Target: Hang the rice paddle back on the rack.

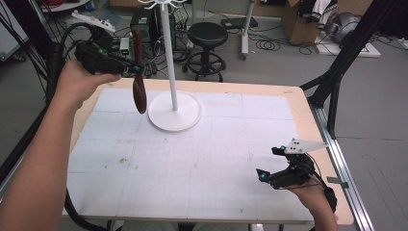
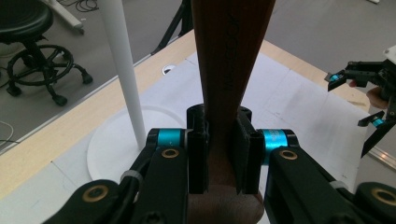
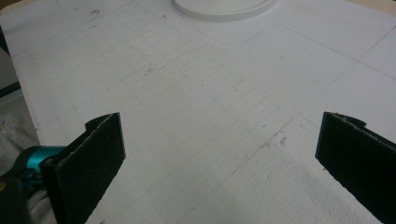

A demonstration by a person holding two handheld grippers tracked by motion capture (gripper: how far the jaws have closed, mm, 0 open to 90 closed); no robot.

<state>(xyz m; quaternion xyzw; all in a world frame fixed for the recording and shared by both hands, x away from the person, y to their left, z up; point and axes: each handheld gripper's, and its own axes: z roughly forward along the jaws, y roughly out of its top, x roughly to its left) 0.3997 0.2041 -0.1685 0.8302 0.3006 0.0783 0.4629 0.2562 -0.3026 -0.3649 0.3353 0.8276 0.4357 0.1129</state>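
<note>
My left gripper (image 1: 136, 69) is raised above the table's far left and is shut on a dark brown wooden utensil (image 1: 139, 94). The utensil hangs upright with its broad end down, just left of the white stand's pole (image 1: 168, 48). In the left gripper view the pads clamp the wooden utensil (image 2: 231, 56) at its narrow part, with the left gripper (image 2: 223, 140) beside the pole (image 2: 123, 70). My right gripper (image 1: 268, 162) rests low at the table's near right, open with nothing between its pads. In the right gripper view, bare mat lies between the right gripper's (image 3: 224, 158) jaws.
The stand's round white base (image 1: 174, 111) sits at the far middle of the white gridded mat (image 1: 192, 159). Hooks branch off the pole's top at the frame's upper edge. A black stool (image 1: 207, 38) and cables stand on the floor beyond the table. The other gripper (image 2: 355, 100) shows far right.
</note>
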